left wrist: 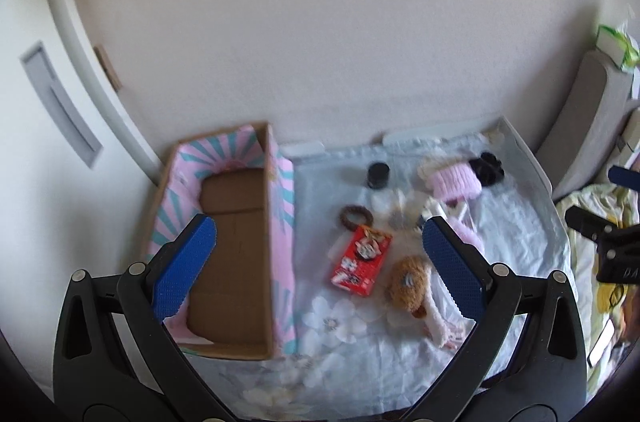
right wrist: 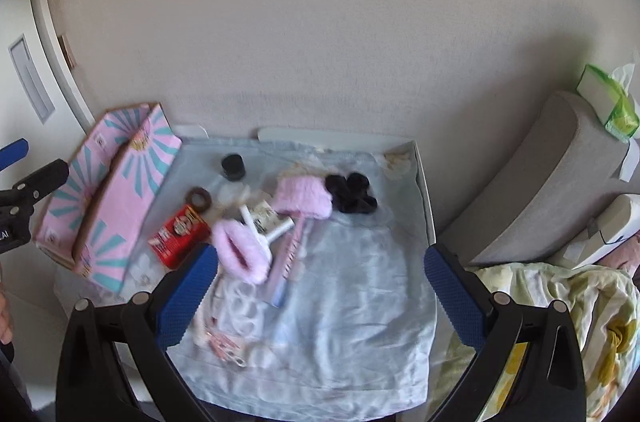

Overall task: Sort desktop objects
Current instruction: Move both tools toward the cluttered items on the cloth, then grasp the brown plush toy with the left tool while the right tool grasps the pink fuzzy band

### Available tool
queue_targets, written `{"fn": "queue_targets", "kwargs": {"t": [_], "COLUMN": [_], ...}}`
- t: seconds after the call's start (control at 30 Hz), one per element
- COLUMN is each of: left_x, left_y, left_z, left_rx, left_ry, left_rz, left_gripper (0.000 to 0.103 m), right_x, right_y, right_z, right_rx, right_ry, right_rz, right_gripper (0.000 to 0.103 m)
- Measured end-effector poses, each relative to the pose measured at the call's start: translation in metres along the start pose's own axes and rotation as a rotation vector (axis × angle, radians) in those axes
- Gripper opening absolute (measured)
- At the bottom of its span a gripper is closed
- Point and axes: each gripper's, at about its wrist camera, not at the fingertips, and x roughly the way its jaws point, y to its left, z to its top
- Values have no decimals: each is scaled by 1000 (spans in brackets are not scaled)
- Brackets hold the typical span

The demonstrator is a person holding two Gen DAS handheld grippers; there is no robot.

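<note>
Item: my left gripper [left wrist: 320,262] and right gripper [right wrist: 320,286], both spread, empty. Red packet [left wrist: 362,260] at twelve o'clock, possibly cardboard; I pinch its long edges, box [left wrist: 230,222] at ten.

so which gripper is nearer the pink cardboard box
Left. The left gripper hovers open with one finger over the pink cardboard box; the right gripper, also open, is over the cloth's other side.

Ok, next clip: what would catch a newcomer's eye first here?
Probably the pink-and-teal sunburst cardboard box, open and empty at the table's left. Then the clutter on the pale blue cloth: a red packet, fluffy pink items and a black scrunchie. Both grippers hover open, holding nothing.
</note>
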Motion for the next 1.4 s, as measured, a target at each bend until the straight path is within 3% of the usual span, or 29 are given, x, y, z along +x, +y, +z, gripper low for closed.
{"fn": "queue_targets", "kwargs": {"t": [0.23,0.37,0.5,0.7,0.83,0.97,1.07,1.13,1.4], "left_x": [43,65,88,113,124,130,136,138,143], "left_y": [-36,-53,-64,-77,-77,-75,-74,-73,-70], "left_z": [-39,-57,-75,-92,-92,-88,-86,-85,-82], "left_rx": [57,75,57,78,50,31,26,18,-7], "left_ry": [108,160,213,233,240,225,223,223,213], "left_rz": [-33,-59,-88,-123,-117,-102,-94,-95,-74], "left_gripper": [103,103,103,103,103,103,103,102,96], "right_x": [35,52,75,101,117,127,131,135,146], "right_y": [-16,-10,3,26,42,54,59,63,72], "right_z": [-14,-16,-17,-23,-27,-26,-22,-21,-21], "right_rx": [-85,-149,-239,-391,-477,-505,-517,-530,-547], "right_ry": [54,64,89,105,126,134,125,135,163], "right_rz": [61,158,197,294,329,372,388,394,418], "right_gripper": [103,103,103,102,93,91,83,63,44]}}
